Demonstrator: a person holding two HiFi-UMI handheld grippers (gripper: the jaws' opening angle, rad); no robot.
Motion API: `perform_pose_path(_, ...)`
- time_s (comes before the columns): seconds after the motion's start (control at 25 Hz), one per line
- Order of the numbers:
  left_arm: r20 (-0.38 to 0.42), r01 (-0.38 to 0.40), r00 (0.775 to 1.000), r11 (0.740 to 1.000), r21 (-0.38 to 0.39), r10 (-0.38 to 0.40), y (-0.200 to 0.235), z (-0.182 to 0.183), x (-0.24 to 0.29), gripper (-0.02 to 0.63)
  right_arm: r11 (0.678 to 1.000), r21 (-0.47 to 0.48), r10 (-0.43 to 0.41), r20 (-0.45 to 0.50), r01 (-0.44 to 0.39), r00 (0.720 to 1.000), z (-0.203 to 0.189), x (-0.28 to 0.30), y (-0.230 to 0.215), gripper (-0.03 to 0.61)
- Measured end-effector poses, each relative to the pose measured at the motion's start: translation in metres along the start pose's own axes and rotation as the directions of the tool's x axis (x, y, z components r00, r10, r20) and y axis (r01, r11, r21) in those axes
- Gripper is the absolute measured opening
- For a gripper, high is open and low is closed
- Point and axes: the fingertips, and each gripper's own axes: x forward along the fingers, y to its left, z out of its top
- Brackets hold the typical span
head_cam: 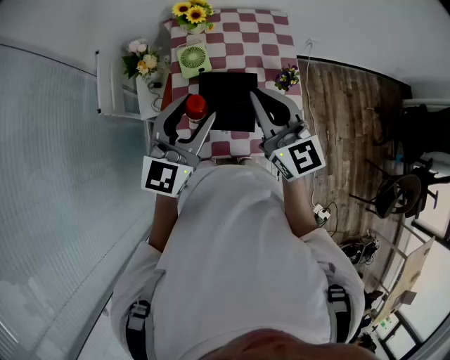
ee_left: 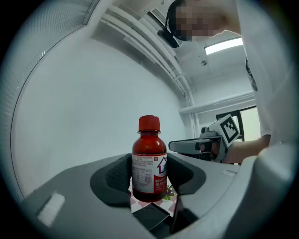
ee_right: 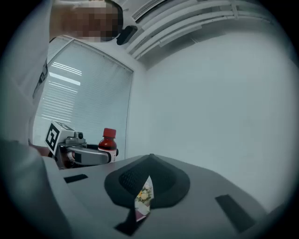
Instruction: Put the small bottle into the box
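Note:
The small bottle (head_cam: 196, 107) is dark red with a red cap and a white label. It stands upright between the pads of my left gripper (head_cam: 191, 112), which is shut on it, and it fills the middle of the left gripper view (ee_left: 149, 161). A black box (head_cam: 227, 95) lies on the checkered table just right of the bottle. My right gripper (head_cam: 269, 102) hovers over the box's right edge. Its jaws (ee_right: 144, 186) are shut with nothing held; only a thin sliver shows between them. The right gripper view also shows the bottle (ee_right: 108, 142) in the left gripper (ee_right: 86, 156).
On the red-and-white checkered table (head_cam: 260, 42) stand a green fan (head_cam: 193, 59), sunflowers (head_cam: 191, 12) and a small flower pot (head_cam: 287, 77). A white shelf with a flower vase (head_cam: 140, 60) is at the left. Wooden floor and chairs (head_cam: 401, 190) lie to the right.

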Motion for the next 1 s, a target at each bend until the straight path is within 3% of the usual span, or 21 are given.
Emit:
perform_pose_path(0.56,-0.008,0.003,1.0,1.0,-0.009,-0.003,-0.012,-0.001,0.011,0.221,0.998,0.053,-0.022,0.05,0.019,0.998,0.003,-0.024,-0.014,0.002)
perform_pose_path(0.76,-0.036,-0.015,0.999,1.0,-0.008,0.015,-0.004,-0.01,0.01,0.221,0.992,0.119,-0.039,0.017,0.036,0.999,-0.02,-0.033,-0.019,0.002)
perform_pose_path(1.0,-0.098,0.015,0.995,0.999,0.039,-0.011,0.003,-0.044,0.019,0.221,0.978,0.193,-0.068,-0.04,0.075,0.997,-0.05,-0.051,-0.022,0.002)
